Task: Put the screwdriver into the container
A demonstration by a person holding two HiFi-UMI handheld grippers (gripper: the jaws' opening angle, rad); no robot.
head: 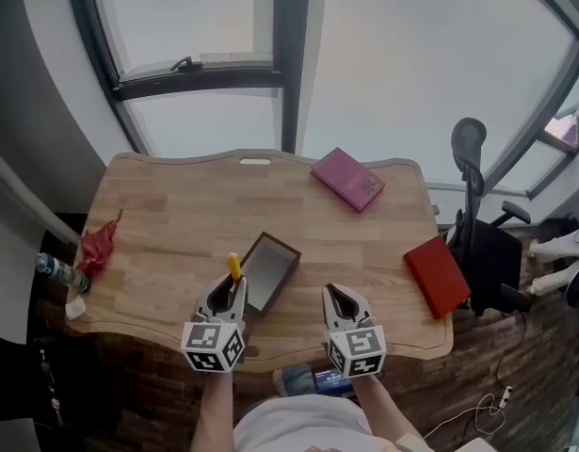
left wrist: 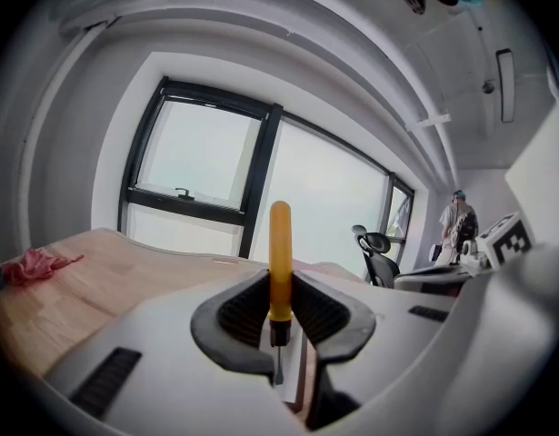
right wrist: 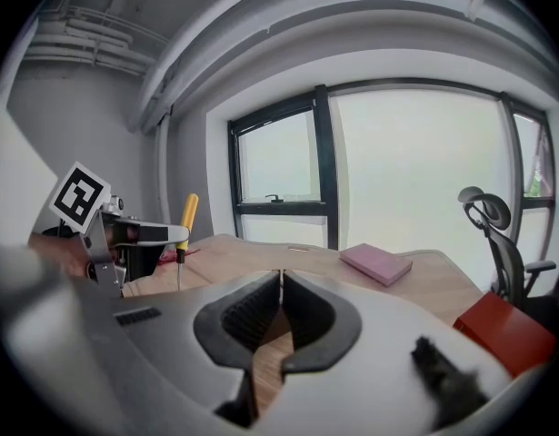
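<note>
we see the left gripper (head: 230, 298) clamped on the yellow-handled metal-shaft screwdriver (left wrist: 279, 252), handle up, tip down. it sits at lower centre of the head view, just beside the near left wall of the dark open rectangular box container (head: 275, 269) on the light wooden table (head: 176, 224). right gripper (right wrist: 281, 302) has jaws together and empty. risks, as we judge: the round handle pivots or slips in the pads, or the tip catches the rim and shoves the box. we can't tell whether the tip is over the box, and the box floor is mostly hidden behind the jaws.
</note>
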